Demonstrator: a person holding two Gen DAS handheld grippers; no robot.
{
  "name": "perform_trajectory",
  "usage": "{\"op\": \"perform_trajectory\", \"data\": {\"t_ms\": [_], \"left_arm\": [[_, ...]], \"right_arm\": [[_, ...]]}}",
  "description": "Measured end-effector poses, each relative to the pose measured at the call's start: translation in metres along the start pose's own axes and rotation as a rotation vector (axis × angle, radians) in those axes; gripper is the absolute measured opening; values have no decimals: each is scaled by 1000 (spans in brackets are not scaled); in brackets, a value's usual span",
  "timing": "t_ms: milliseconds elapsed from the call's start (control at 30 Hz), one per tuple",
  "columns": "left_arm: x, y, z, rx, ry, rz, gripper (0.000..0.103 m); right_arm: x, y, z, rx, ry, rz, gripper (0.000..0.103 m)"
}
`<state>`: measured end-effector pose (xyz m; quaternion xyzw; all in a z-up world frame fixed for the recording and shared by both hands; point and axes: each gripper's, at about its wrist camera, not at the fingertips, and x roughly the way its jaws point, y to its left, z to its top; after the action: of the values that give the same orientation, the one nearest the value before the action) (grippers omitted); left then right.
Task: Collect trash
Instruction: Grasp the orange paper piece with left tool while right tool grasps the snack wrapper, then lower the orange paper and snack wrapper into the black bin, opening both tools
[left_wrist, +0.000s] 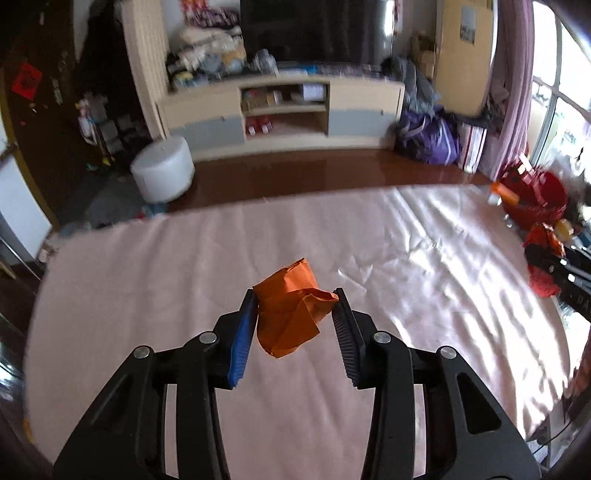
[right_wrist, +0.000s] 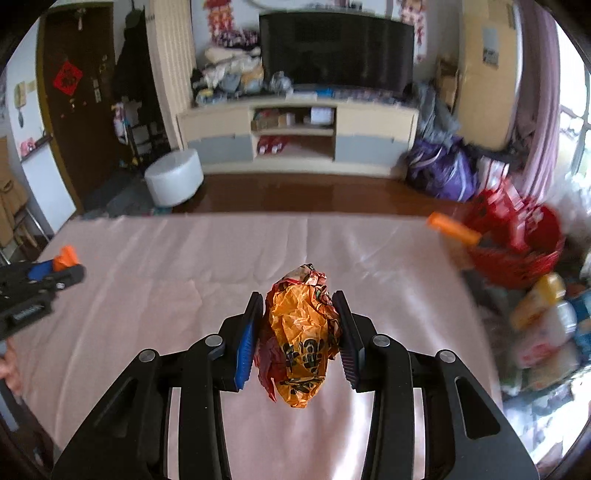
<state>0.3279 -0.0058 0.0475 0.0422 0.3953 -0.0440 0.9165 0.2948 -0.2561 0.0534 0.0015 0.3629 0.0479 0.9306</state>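
In the left wrist view my left gripper (left_wrist: 295, 295) is shut on a crumpled piece of plain orange paper (left_wrist: 290, 317), held above the pink tablecloth (left_wrist: 129, 280). In the right wrist view my right gripper (right_wrist: 297, 297) is shut on a crumpled orange and red printed wrapper (right_wrist: 303, 343), also off the cloth (right_wrist: 147, 258). The left gripper (right_wrist: 55, 275) with its orange paper (right_wrist: 66, 255) shows at that view's left edge. The right gripper (left_wrist: 557, 267) with its wrapper (left_wrist: 541, 254) shows at the left view's right edge. A red basket (right_wrist: 517, 254) stands past the table's far right corner.
An orange stick-like object (right_wrist: 452, 228) lies at the red basket's (left_wrist: 535, 201) rim. Packets and bottles (right_wrist: 546, 325) crowd the right side. Beyond the table are a white round stool (right_wrist: 173, 181), a TV cabinet (right_wrist: 295, 136) and purple bags (right_wrist: 443, 170). A person's hand (right_wrist: 11, 365) shows at the left edge.
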Motion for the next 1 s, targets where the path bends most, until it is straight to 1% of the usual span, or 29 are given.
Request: {"op": "perform_trajectory", "data": {"t_ms": [33,100,133,167,200,267,300,400,433,467,533,633,700,733,767,833,933,1000], "left_arm": [[-15,3,1,8,-17,7,39],[-60,10,0,28,-64,32,39],[-75,11,-1,32,-76,39,39],[-100,16,-3,36,-96,49,39],[-113,19,-5,39,-108,54,39],[-152,25,-16,44,-141,65,39],[-166,27,-20,45,-154,67,39],[-207,32,-40,52,-193,65,39],[-220,32,-50,53,-204,60,39],[-231,32,-61,56,-213,52,39],[-248,28,-88,70,-235,42,39],[-256,23,-127,74,-245,19,39],[-253,15,-164,77,-229,1,39],[-252,13,-177,81,-221,-2,39],[-247,6,-197,85,-207,-6,39],[-237,-4,-229,73,-171,-21,40],[-212,-12,-265,17,-101,-50,40],[-200,-18,-290,-14,-72,-60,41]], "right_arm": [[-16,-2,4,-4,-20,-6,40],[-54,-7,10,-11,-65,-16,40],[-71,-10,12,-11,-83,-19,40],[-87,-13,12,-11,-102,-20,40],[-109,-17,13,-13,-126,-21,40],[-146,-21,9,-17,-165,-26,40],[-159,-24,7,-17,-177,-25,40],[-203,-31,-11,-20,-211,-14,40],[-211,-32,-15,-22,-217,-10,40],[-224,-33,-25,-29,-228,-1,40],[-237,-30,-45,-44,-235,13,40],[-247,-22,-85,-81,-226,31,40],[-249,-14,-115,-109,-217,46,40],[-249,-9,-132,-122,-213,53,40],[-249,-6,-141,-127,-210,58,40],[-244,6,-170,-143,-197,78,40],[-233,27,-205,-163,-164,115,40],[-222,41,-228,-155,-139,150,40]]}}
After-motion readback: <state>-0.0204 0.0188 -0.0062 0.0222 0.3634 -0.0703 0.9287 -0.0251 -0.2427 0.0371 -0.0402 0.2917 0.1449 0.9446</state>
